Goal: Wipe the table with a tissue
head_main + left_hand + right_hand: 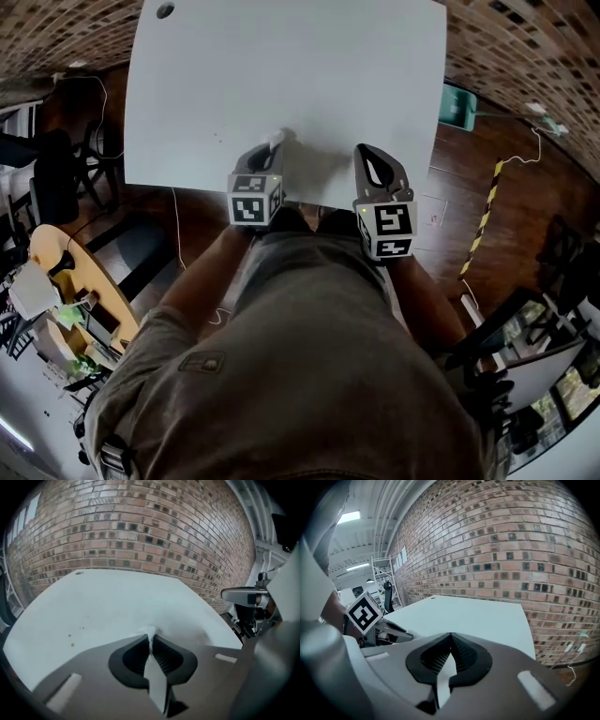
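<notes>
Grey shorts (309, 309) nearest, left gripper (270, 153) clenched on a white tissue (280, 137) over the near edge of the white table (281, 66), right gripper (367, 155) just right of it, its 2 jaws pressed together, empty

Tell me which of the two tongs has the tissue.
The left tongs: a white tissue is pinched between its closed jaws. The right tongs are shut with nothing between them.
</notes>
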A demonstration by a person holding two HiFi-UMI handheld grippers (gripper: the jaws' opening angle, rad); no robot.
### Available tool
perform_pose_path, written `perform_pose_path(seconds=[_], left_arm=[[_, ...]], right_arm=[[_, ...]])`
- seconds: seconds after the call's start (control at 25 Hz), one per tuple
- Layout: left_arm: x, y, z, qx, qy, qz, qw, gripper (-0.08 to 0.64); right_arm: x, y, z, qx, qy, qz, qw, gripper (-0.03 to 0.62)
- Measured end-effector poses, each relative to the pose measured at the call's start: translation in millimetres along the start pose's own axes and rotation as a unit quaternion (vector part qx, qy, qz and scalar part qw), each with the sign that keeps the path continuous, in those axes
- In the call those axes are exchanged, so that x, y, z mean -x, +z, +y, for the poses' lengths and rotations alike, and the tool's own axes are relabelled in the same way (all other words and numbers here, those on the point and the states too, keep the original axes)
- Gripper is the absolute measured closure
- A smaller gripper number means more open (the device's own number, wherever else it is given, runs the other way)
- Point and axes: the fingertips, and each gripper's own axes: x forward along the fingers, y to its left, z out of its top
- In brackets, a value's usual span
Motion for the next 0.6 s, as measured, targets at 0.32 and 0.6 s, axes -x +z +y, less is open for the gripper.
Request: perform_pose_path(seconds=[0.32, 0.6], left_arm=[[48.4, 18.3, 60.6, 0.017, 0.038, -0.05, 0.9979, 0.537], [76.3, 18.5, 118.0, 0.039, 0.055, -0.072, 0.9952, 0.537]], right_arm=[[-16.3, 23.3, 40.9, 0.035, 0.018, -0.011, 0.999, 0.578], [-36.8, 44.9, 78.6, 0.052, 0.017, -0.021, 0.998, 0.578]])
